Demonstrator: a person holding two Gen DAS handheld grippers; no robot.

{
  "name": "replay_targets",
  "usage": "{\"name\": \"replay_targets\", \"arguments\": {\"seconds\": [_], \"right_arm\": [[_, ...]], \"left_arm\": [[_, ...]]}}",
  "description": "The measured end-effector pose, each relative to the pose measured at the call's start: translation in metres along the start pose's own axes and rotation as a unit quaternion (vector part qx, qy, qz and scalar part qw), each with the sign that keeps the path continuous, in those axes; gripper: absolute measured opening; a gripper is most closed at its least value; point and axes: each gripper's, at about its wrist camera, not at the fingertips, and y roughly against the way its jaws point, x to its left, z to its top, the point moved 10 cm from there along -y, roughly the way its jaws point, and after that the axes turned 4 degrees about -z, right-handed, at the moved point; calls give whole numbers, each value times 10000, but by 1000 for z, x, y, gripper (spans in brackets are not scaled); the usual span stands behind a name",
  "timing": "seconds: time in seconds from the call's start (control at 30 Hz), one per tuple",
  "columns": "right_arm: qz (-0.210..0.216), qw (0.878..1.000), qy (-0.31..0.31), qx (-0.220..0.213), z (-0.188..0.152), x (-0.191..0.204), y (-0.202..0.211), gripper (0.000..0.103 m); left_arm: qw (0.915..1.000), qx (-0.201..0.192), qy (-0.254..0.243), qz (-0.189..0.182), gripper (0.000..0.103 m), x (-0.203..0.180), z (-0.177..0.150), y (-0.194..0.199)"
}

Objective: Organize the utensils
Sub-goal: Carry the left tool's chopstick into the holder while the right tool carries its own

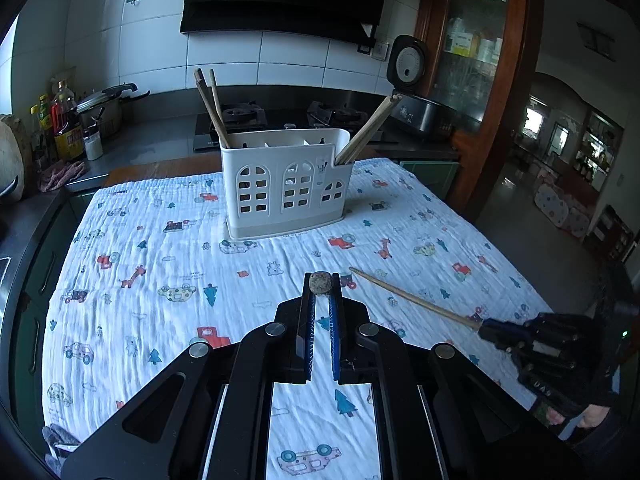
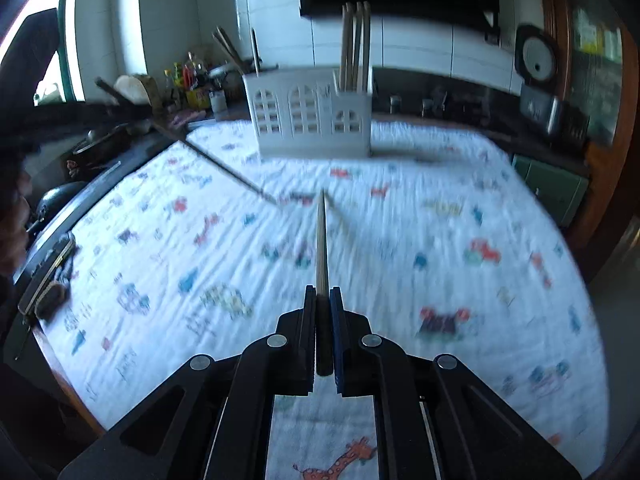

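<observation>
A white utensil holder (image 1: 286, 184) with arched cut-outs stands at the far side of the printed cloth; it also shows in the right wrist view (image 2: 310, 114). Chopsticks (image 1: 212, 108) lean out of its left end and more chopsticks (image 1: 366, 130) out of its right compartment. My left gripper (image 1: 321, 284) is shut on the round end of a utensil (image 1: 321, 282), seen end-on. My right gripper (image 2: 322, 292) is shut on a single wooden chopstick (image 2: 321, 240) that points toward the holder; from the left wrist view this chopstick (image 1: 412, 298) is held low over the cloth.
The printed cloth (image 1: 160, 280) covers the table. Behind it is a counter with a gas hob (image 1: 280, 118), a pressure cooker (image 1: 106, 106), bottles (image 1: 64, 120) and a rice cooker (image 1: 416, 92). A wooden cabinet (image 1: 480, 60) stands at the right. A long dark rod (image 2: 224, 168) crosses the left of the right wrist view.
</observation>
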Motion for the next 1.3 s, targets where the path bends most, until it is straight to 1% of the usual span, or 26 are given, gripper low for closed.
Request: {"name": "replay_targets", "arguments": {"seconds": [0.13, 0.23, 0.4, 0.57, 0.73, 0.9, 1.0, 1.1, 1.2, 1.3], "right_arm": [[20, 9987, 89, -501, 46, 1, 17, 7], [37, 9976, 160, -672, 70, 2, 15, 7], [205, 9976, 265, -604, 106, 6, 6, 7], [491, 9974, 321, -416, 146, 7, 10, 7], [737, 9961, 430, -214, 186, 9, 14, 7], [870, 9949, 473, -212, 231, 8, 24, 7], [924, 9943, 465, -267, 255, 5, 28, 7], [804, 9950, 474, -358, 278, -4, 28, 7], [654, 9960, 419, -430, 298, -17, 23, 7], [482, 9974, 355, -401, 309, -29, 10, 7]], "left_arm": [[10000, 6, 16, -17, 5, 0, 2, -2], [10000, 20, 33, -34, 5, 1, 4, -4], [9999, 19, 96, -141, 5, 5, 18, -4], [9996, -68, 95, -246, 5, 7, 46, 2], [9993, -279, -25, -255, 5, 7, 92, 11], [9975, -672, -227, -68, 5, 10, 154, 20], [9958, -870, -252, 97, 5, 20, 191, 19], [9930, -1067, -292, 422, 5, 32, 221, 13], [9897, -1219, -309, 684, 5, 44, 243, 4], [9892, -1266, -167, 726, 5, 54, 257, -9]]}}
